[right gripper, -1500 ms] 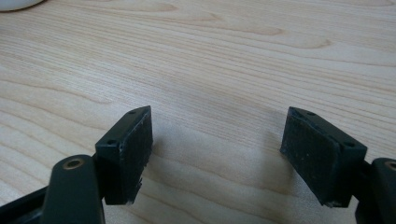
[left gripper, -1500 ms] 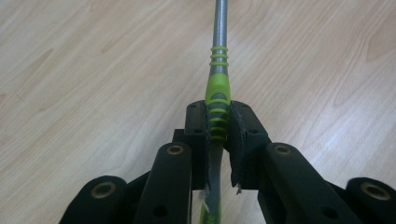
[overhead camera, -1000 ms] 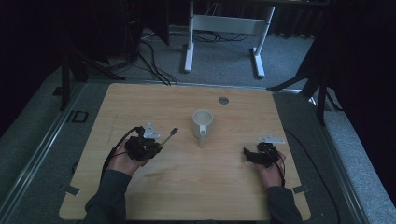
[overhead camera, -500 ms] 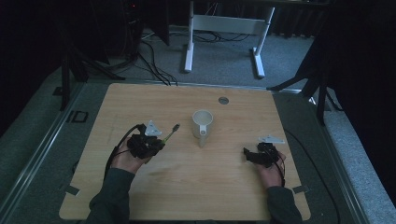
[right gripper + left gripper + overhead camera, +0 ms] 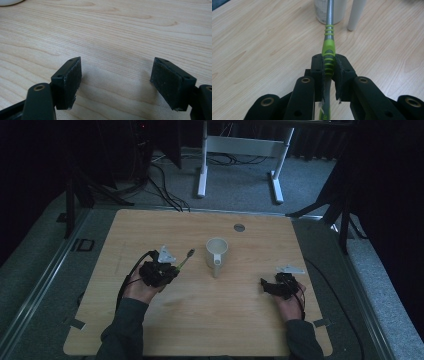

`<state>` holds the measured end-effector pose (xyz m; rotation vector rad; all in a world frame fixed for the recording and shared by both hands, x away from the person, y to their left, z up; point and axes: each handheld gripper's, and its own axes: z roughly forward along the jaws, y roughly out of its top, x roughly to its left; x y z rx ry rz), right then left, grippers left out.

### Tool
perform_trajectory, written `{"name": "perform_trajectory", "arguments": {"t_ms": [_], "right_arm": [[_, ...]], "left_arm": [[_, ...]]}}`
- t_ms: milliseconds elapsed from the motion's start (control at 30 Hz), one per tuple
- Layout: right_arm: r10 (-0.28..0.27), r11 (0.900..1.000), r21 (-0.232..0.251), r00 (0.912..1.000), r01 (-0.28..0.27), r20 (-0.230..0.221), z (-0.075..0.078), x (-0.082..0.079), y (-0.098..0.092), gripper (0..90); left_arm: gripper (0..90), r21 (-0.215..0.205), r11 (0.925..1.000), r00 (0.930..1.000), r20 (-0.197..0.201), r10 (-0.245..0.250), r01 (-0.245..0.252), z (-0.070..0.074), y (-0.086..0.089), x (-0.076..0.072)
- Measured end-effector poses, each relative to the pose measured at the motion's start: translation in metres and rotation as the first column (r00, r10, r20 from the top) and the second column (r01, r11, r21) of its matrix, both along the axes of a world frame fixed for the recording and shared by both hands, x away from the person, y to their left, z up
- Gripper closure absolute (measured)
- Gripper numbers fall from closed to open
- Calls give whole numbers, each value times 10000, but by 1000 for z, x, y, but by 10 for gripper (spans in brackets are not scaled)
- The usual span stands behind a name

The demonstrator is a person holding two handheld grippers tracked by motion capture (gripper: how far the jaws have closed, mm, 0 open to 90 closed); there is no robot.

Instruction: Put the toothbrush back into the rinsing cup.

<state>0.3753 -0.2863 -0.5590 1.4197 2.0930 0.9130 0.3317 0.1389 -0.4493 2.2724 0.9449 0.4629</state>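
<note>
The left gripper (image 5: 172,268) sits at the left of the wooden table (image 5: 165,330), lifted slightly off the surface in the person's left hand (image 5: 142,287), with its jaws clamped on a green-handled utensil (image 5: 184,259). In the left gripper view the pads (image 5: 320,75) press on both sides of the ribbed green grip, and the grey metal shaft runs straight ahead from the jaws toward the white mug (image 5: 217,252). The working end of the utensil is too small in the high view to identify; in the left gripper view it is cut off at the top edge. From above, the utensil points to the right and slightly away — its tip stands near the mug, apart from it. The mug stands upright at the middle of the table, mouth open upward, its handle (image 5: 216,268) turned toward the near edge. The right gripper (image 5: 265,286) rests low at the right of the table in the person's right hand (image 5: 289,301), well apart from the mug. Its jaws stand wide — the right gripper view shows bare wood grain between the two pads (image 5: 71,80) and nothing held. A small round grey fitting (image 5: 239,227) lies in the table's surface beyond the mug, toward the far edge. Dark sleeves (image 5: 122,330) enter from the near edge.
</note>
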Motion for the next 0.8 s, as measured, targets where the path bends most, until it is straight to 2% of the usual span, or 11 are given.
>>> {"name": "perform_trajectory", "arguments": {"t_ms": [800], "right_arm": [[-2, 10000, 8, 10000, 2, 0, 0, 0, 0, 245]], "left_arm": [[791, -595, 9977, 9986, 378, 361, -338, 8, -12, 5]]}}
